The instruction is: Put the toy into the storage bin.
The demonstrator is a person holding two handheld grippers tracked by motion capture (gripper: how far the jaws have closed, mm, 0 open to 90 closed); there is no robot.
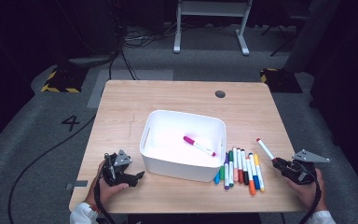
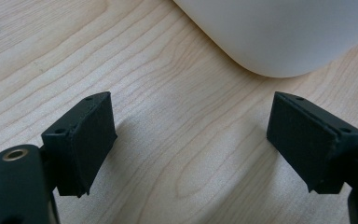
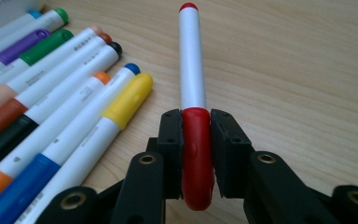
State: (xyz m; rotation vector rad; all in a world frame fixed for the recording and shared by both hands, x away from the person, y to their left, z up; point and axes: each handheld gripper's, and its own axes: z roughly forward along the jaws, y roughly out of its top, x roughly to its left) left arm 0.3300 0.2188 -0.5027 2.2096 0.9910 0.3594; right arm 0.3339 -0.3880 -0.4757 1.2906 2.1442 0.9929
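Careful — your right hand-held gripper (image 3: pixel 196 140) is clamped on the red marker (image 3: pixel 191 70) by its cap alone, at four o'clock from the white bin (image 1: pixel 154 154). Swing fast and the body may slip out. Your left hand-held gripper (image 2: pixel 191 144) gapes wide — empty — on the tabletop (image 1: pixel 121 102).

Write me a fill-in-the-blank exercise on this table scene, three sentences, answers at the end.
1. The right tongs are shut on the cap of a marker whose cap is ____.
2. The single marker lying inside the white bin has a ____ cap.
3. The left tongs, beside the bin, stand ____ with nothing between them.

Missing words: red; pink; open
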